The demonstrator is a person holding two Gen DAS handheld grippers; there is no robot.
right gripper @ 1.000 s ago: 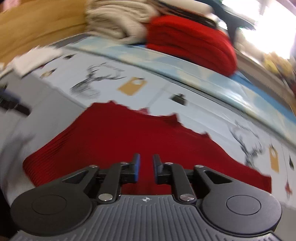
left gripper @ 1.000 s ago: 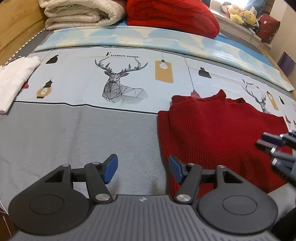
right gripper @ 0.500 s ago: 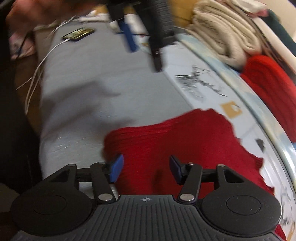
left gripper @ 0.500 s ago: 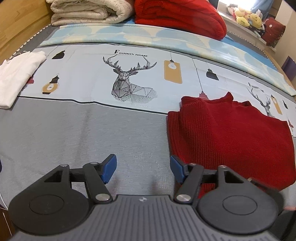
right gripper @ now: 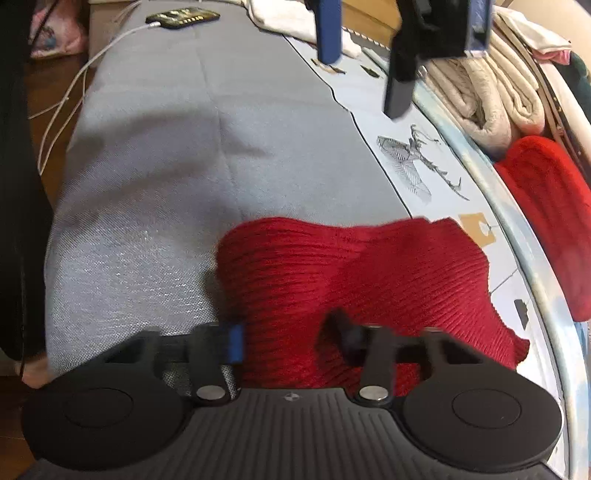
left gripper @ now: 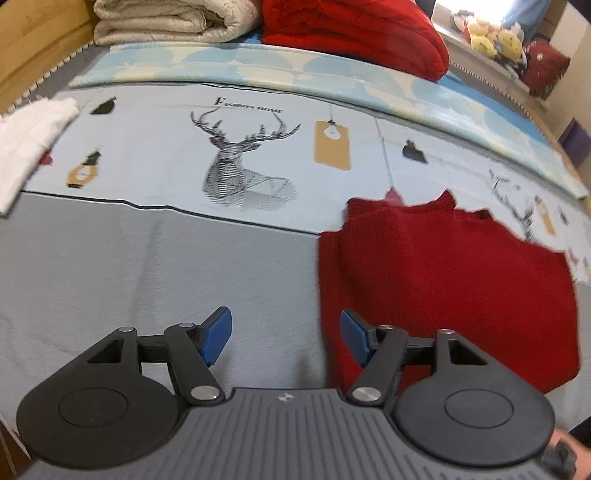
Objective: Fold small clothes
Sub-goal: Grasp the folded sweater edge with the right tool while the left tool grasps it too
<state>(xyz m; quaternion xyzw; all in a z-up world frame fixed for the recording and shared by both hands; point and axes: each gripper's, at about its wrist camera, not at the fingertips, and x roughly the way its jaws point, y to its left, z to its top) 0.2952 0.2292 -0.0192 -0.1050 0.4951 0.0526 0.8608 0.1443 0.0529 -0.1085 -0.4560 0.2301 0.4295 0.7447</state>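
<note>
A small red knit sweater (left gripper: 443, 280) lies folded flat on the bed, at the right in the left wrist view. My left gripper (left gripper: 286, 334) is open and empty above the grey sheet, its right finger over the sweater's left edge. In the right wrist view the sweater (right gripper: 354, 273) lies just ahead. My right gripper (right gripper: 286, 338) is open with its jaws either side of the sweater's near edge, close above it. The left gripper (right gripper: 399, 44) hangs blurred at the top of that view.
A white garment (left gripper: 26, 136) lies at the far left. A folded cream blanket (left gripper: 173, 18) and red blanket (left gripper: 354, 33) sit at the headboard. A phone with a cable (right gripper: 181, 16) lies at the far end of the grey sheet (right gripper: 155, 158).
My right gripper opened, swung round to face along the bed and dropped to the sweater's near edge. My left gripper shifted slightly and stayed open.
</note>
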